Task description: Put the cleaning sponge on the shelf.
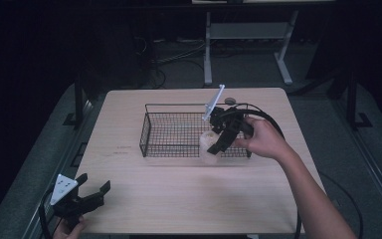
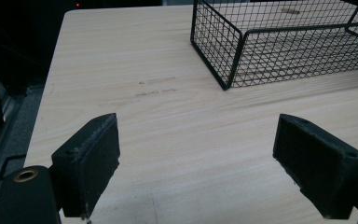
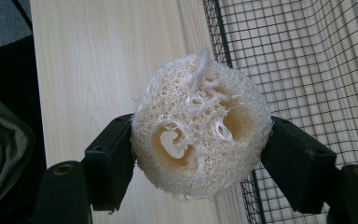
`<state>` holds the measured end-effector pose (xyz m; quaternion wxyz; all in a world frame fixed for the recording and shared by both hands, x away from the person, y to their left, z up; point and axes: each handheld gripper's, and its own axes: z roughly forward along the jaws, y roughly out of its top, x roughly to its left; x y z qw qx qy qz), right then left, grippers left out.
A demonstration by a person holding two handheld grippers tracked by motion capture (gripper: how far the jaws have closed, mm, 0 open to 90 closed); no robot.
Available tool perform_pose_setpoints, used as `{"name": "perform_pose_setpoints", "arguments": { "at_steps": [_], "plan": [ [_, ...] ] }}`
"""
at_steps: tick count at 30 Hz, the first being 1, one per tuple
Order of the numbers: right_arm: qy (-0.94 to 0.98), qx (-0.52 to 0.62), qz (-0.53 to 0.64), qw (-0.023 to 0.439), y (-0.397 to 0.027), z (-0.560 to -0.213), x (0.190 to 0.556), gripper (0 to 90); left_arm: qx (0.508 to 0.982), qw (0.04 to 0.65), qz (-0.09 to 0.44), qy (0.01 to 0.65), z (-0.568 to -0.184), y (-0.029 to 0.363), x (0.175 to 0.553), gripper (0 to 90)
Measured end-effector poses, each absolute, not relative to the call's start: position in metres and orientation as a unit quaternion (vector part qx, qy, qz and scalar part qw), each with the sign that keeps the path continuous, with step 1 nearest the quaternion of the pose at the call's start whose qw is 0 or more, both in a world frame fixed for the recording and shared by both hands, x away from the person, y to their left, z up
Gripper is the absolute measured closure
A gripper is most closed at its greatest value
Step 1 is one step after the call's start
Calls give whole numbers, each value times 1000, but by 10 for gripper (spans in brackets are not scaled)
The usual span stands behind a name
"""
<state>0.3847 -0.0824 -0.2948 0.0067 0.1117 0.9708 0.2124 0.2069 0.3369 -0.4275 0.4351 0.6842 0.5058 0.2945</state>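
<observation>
The right tool (image 3: 200, 154) is clamping the loofah (image 3: 200, 135) over the wire basket's (image 1: 146, 130) near rim, seemingly for dropping in, while the left tool (image 2: 200, 158), lower left, is idling wide.

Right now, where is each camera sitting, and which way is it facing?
High view: above the table's near edge, looking forward and down; shows the wire basket, both forearms, left gripper and right gripper.
Left gripper view: rides the left gripper, low over the table; open fingers, basket corner ahead.
Right gripper view: looks down at the loofah clamped at the basket's edge.
All three views share basket and table.
</observation>
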Motion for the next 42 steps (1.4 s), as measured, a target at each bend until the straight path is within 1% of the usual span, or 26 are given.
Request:
{"name": "perform_pose_setpoints", "arguments": {
  "at_steps": [3,9,23,42],
  "plan": [
    [970,114,217,8,-81,-289,391,279,687,435,295,503,-428,336,207,138],
    [969,116,216,6,-76,-286,396,279,684,436,296,504,-428,337,207,138],
    [969,134,208,10,-69,-278,421,279,686,434,294,505,-427,338,207,138],
    [969,157,191,8,-55,-292,452,279,685,434,294,506,-428,340,206,138]
  ]
}}
